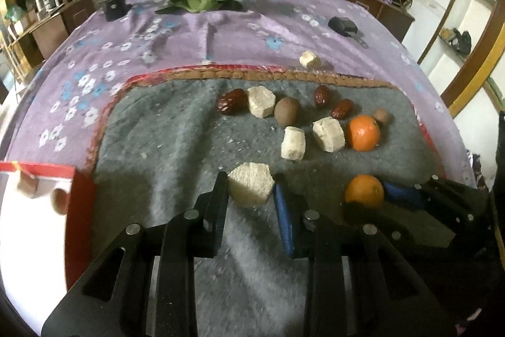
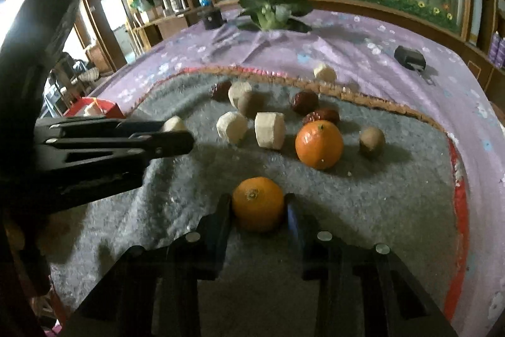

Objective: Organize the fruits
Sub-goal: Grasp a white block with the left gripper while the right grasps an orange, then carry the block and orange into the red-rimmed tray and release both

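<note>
- Only your left view shows the red-rimmed white box point(image 1: 75, 188); left gripper point(image 1: 251, 195) clamps a pale hexagonal chunk point(image 1: 249, 183)
- Right gripper point(image 2: 258, 207) squeezes a round orange tangerine point(image 2: 258, 202)

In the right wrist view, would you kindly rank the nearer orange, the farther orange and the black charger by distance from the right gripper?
From the right gripper:
1. Nearer orange, between its fingers.
2. Farther orange, beyond it, to the right on the grey mat.
3. Black charger, far right on the purple cloth.
</note>
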`<state>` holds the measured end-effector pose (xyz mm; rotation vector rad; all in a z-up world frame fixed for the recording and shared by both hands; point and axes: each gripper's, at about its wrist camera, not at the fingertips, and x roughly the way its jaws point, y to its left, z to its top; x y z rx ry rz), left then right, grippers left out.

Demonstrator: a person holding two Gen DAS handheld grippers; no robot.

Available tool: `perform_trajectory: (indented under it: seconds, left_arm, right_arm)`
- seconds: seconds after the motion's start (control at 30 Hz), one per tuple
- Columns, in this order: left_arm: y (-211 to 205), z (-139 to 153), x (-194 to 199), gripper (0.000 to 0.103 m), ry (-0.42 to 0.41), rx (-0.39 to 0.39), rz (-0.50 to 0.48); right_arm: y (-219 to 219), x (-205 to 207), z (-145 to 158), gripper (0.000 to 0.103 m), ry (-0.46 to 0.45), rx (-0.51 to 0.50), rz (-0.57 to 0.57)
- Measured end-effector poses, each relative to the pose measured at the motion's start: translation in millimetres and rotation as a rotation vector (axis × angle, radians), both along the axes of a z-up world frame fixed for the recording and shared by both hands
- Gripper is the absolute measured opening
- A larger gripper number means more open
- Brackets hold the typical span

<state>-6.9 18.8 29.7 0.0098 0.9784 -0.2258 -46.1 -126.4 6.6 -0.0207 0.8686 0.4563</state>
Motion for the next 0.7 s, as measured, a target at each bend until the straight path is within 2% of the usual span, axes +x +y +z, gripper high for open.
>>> perform_trajectory:
  seconds: [0.23, 0.43, 0.7]
  left_arm:
    - [22, 20, -21, 0.027, -0.034, -0.024, 0.052]
    - [52, 37, -41, 0.027, -0.07, -0.001, 0.103]
    - [102, 50, -60, 0.027, -0.108, 0.03, 0.203]
  right_arm:
    - [5, -17, 20, 0.032, -0.032, 0.027, 0.0]
    - [37, -31, 42, 0.032, -0.064, 0.066, 0.071]
    - [89, -32, 56, 0.032, -0.062, 0.117, 0.159]
